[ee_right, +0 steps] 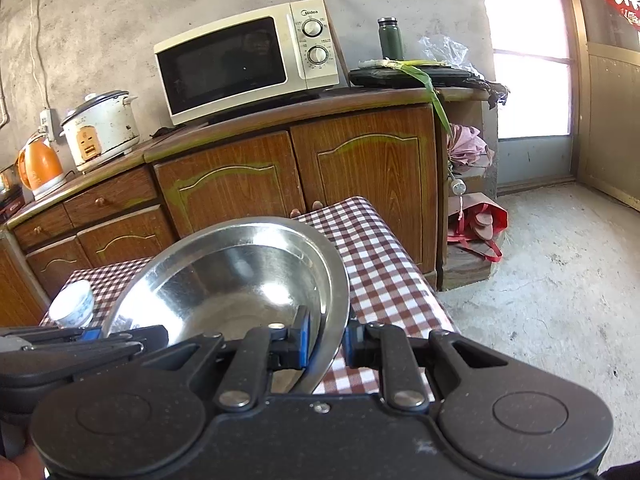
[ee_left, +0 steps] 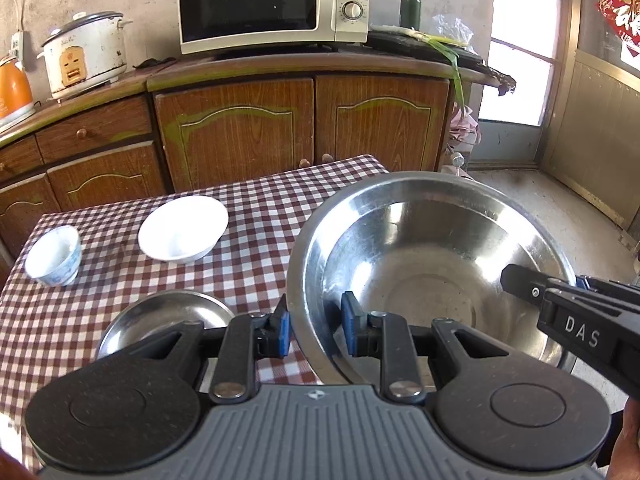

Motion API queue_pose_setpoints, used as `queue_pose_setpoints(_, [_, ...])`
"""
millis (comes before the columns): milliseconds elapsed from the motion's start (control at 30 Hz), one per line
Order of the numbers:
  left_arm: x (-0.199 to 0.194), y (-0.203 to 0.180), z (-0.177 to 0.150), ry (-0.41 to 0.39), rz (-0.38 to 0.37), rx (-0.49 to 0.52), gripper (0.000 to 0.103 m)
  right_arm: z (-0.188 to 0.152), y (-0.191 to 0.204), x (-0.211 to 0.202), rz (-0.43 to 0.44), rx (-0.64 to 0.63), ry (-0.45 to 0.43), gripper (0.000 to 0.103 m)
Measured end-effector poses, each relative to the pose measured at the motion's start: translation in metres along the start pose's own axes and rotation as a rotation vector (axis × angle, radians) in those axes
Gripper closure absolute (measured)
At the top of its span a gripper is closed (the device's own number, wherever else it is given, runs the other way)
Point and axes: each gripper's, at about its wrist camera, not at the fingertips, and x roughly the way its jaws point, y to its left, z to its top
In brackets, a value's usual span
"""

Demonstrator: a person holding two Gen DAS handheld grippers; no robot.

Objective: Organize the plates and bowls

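On the checked table, a small porcelain cup, a white bowl and a steel dish sit left. The large steel basin hangs right, above the table's right edge. The left gripper and the right gripper each clamp its thin rim; light, stiff and slick, it is best pinched at opposite rim edges.

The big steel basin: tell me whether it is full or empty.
Empty. The big steel basin shows bare, shiny metal down to its bottom in both wrist views, with nothing inside; the left gripper and right gripper clamp its rim.
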Motion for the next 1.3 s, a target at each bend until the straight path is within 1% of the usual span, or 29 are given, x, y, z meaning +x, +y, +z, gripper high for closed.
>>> queue_pose_setpoints(233, [-0.025,0.005,-0.017,-0.020,0.015,0.016,0.077,-0.018,0.011,-0.027,0.001,0.001,-0.007,0.081])
queue_pose_setpoints(467, [-0.042,0.011,-0.032,-0.026,0.030,0.004,0.076,-0.034,0.024,-0.048,0.008,-0.013,-0.011,0.081])
queue_pose_setpoints(833, [-0.060,0.029,-0.051,-0.033,0.071,-0.017,0.075,-0.053,0.050,-0.064,0.034,-0.047,-0.009,0.081])
queue_pose_setpoints(1300, [-0.071,0.047,-0.070,-0.028,0.121,-0.029,0.075,-0.072,0.077,-0.067,0.066,-0.074,0.012,0.081])
